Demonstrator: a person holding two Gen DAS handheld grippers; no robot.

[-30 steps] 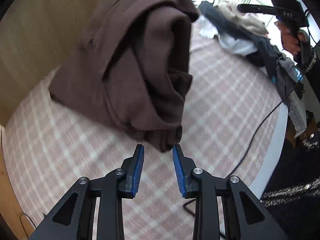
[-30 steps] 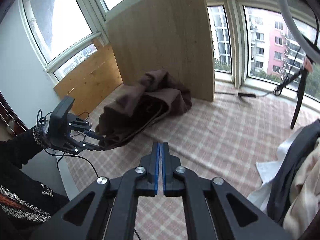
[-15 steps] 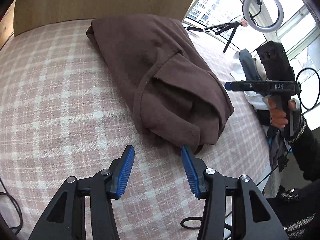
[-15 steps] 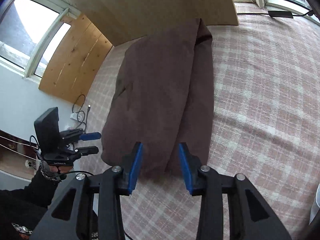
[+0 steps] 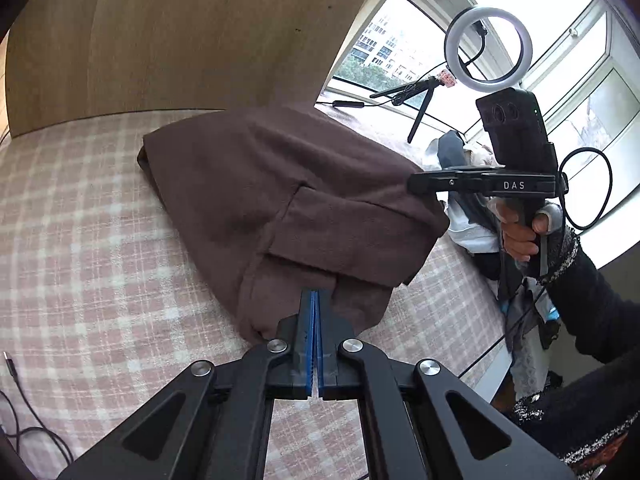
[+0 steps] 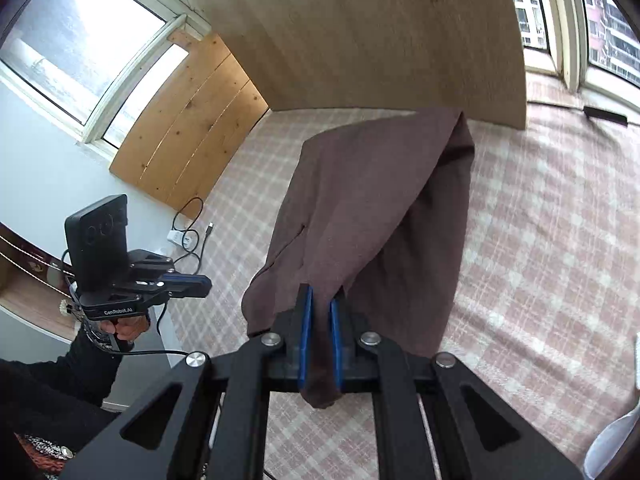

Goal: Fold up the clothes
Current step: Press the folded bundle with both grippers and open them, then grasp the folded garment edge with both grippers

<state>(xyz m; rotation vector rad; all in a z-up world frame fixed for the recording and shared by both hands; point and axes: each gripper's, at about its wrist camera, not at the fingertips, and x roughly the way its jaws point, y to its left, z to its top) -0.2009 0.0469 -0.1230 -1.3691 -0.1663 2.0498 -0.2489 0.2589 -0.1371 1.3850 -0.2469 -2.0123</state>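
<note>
The left gripper point(image 5: 315, 300) and right gripper point(image 6: 320, 312) each clamp the brown garment point(image 5: 288, 200) at its near end, near the checked bed's point(image 5: 80, 240) front edge. Uneven pulling could skew the fold, or the thin pinch slip.

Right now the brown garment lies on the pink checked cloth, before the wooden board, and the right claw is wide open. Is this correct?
Not quite. The right claw is not open: the right wrist view shows it shut on a fold of the brown garment. The rest holds: the garment lies on the pink checked cloth, before the wooden board.
</note>
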